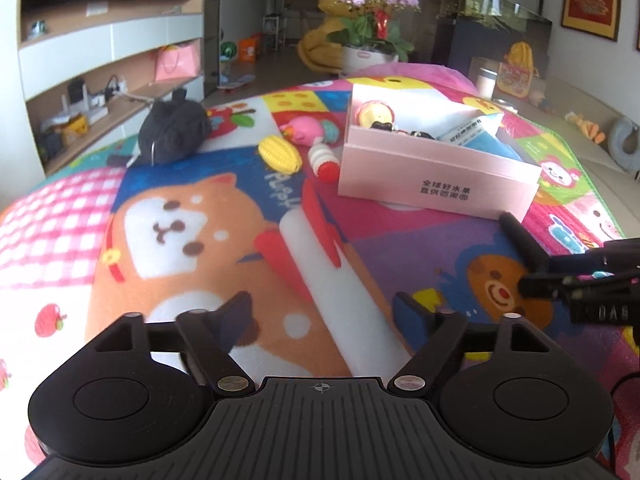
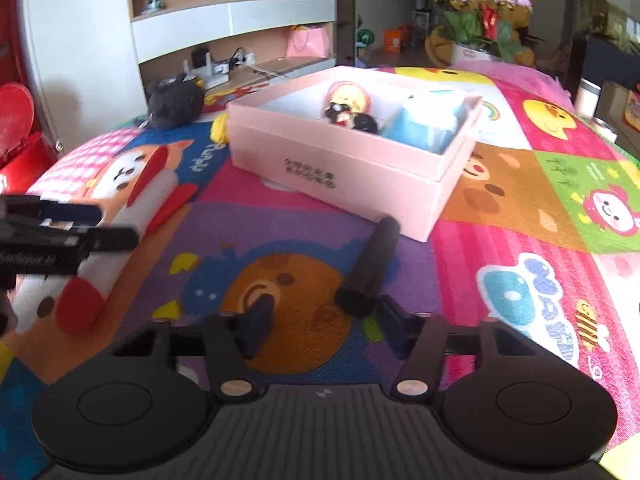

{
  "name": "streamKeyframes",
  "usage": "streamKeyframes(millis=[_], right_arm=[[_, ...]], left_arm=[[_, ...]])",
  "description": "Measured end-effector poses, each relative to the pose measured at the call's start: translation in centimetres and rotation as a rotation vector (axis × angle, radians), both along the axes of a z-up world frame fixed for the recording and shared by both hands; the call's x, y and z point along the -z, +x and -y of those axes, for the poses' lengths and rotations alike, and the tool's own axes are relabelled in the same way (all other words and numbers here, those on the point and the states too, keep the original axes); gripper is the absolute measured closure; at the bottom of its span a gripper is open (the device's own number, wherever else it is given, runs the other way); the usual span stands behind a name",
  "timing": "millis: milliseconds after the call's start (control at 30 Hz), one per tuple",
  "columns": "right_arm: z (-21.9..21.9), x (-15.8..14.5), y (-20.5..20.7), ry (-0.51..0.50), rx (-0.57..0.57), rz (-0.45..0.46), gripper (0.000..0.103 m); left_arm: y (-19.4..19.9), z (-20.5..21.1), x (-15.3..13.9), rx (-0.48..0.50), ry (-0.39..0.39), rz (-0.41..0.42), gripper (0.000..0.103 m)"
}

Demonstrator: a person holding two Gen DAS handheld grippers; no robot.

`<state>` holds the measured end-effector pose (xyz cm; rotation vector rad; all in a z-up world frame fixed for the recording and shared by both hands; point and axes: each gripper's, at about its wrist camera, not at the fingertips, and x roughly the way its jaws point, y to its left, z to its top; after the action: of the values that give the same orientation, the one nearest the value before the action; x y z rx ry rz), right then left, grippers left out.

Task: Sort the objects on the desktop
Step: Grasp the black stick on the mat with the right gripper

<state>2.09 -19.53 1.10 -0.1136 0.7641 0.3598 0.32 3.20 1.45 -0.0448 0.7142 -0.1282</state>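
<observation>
Right hand-held gripper [image 2: 320,320] jaws half-open around the near end of a black stick [image 2: 370,266], not visibly clamped. Left hand-held gripper [image 1: 324,312] wide open, empty. Pickup step; next: pinch, lift into pink box [image 2: 340,168] mid-counter.

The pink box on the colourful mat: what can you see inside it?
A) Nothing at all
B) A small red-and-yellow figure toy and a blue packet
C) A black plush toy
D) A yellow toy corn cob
B: in the right wrist view the pink box holds a small red-and-yellow figure toy beside a blue packet; the corn toy and the black plush lie outside on the mat.
</observation>
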Motion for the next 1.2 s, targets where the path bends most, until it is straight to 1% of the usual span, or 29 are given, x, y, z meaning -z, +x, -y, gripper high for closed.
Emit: streamKeyframes(millis=[33,100,167,233,333,433,533,600,633,667,733,833,900,967,1000,1133,1200], right_arm=[[0.2,-0.1,0.1,0.000,0.006,0.001,0.064],[0.8,-0.1,0.5,0.011,0.020,-0.006,0.068],[1.2,-0.2,0.9,0.018,0.047,-0.010,0.069],[1.4,-0.2,1.4,0.027,0.066,-0.014,0.076],[1.1,-0.3,1.9,0.029,0.063,-0.021,0.078],[-0.2,-0.3,1.5,0.033,-0.014,-0.030,0.078],[-1.9,-0.5,0.6,0.024,-0.134,-0.039,0.078],[-2.7,-0.7,0.0,-0.003,-0.215,-0.032,0.078],[-3.0,-0.8,-0.3,-0.033,-0.247,-0.014,0.077],[-3.2,-0.9,-0.7,-0.066,-0.266,0.009,0.072],[-3.1,-0.9,-0.7,-0.121,-0.260,0.040,0.052],[-1.7,-1.1,0.1,-0.157,-0.200,0.055,0.047],[-0.5,-1.4,0.9,-0.156,-0.144,0.066,0.045],[0.6,-1.8,1.6,-0.129,-0.095,0.072,0.045],[1.2,-2.0,2.0,-0.099,-0.078,0.067,0.045],[2.8,-2.7,4.1,0.086,-0.056,0.006,0.045],[3.0,-2.7,5.2,0.139,-0.042,-0.001,0.045]], left_arm=[[-0.1,-0.1,0.2,-0.002,-0.012,-0.007,0.017],[-0.2,-0.3,0.5,-0.008,-0.038,-0.015,0.013],[-0.5,-0.4,0.5,-0.011,-0.053,-0.008,0.008],[-0.6,-0.7,0.5,-0.020,-0.063,-0.003,0.008],[-0.6,-1.1,0.6,-0.048,-0.069,-0.004,0.007],[-0.7,-1.5,0.7,-0.061,-0.079,0.000,0.006],[-0.7,-1.3,0.9,-0.057,-0.070,0.007,0.005],[-0.8,-1.1,1.0,-0.054,-0.065,0.014,0.003],[-0.8,-1.1,1.1,-0.053,-0.062,0.017,0.003],[-0.8,-1.1,1.1,-0.052,-0.063,0.017,0.002],[-0.7,-1.2,1.1,-0.051,-0.074,0.019,0.002],[-0.7,-1.2,1.2,-0.047,-0.076,0.021,0.000],[-0.7,-1.1,1.2,-0.046,-0.072,0.021,0.000],[-0.7,-1.1,1.2,-0.046,-0.070,0.021,0.000],[-0.7,-1.1,1.2,-0.045,-0.070,0.020,0.000],[-0.7,-1.1,1.2,-0.046,-0.070,0.021,0.000],[-0.7,-1.1,1.2,-0.045,-0.070,0.021,0.000]])
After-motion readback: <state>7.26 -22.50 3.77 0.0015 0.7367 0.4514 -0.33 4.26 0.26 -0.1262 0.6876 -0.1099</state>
